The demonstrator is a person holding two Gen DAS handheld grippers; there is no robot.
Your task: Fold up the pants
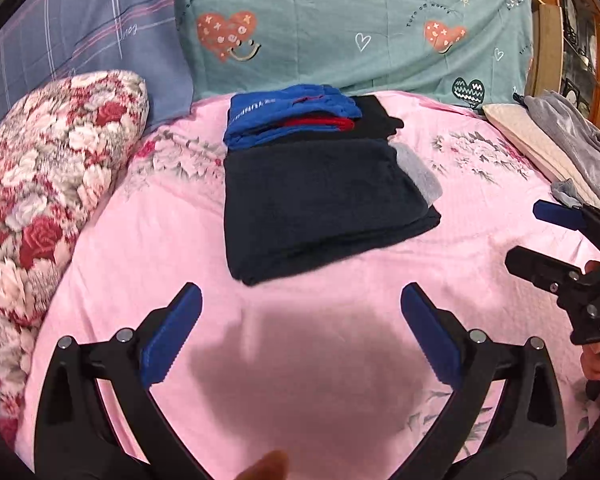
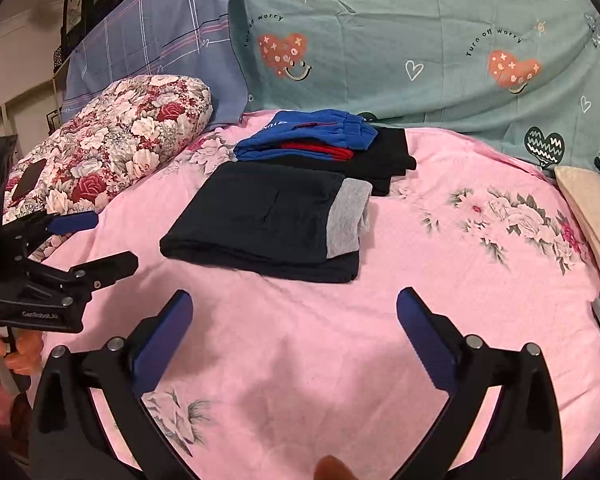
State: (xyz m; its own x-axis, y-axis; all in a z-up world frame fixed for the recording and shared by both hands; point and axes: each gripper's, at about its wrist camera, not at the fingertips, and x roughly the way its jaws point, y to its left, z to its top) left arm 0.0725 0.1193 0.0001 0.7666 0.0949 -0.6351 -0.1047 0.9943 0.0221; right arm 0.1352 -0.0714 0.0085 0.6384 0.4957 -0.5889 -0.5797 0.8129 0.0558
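Both tools, left tool point(image 1: 300, 332) and right tool point(image 2: 294, 338), hover spread wide and empty; folded dark pants point(image 1: 324, 204) lie ahead between them on the bed point(image 1: 140, 264), neither tool clearly nearer.

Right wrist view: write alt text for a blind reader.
Folded dark pants with a grey waistband lie on a pink floral bedsheet, ahead of the open, empty right gripper. The left gripper hovers open at left.

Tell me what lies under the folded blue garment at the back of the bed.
Under the blue garment a red piece peeks out at its front edge, and both rest on a folded black garment on the pink sheet. How far the red piece reaches underneath is covered.
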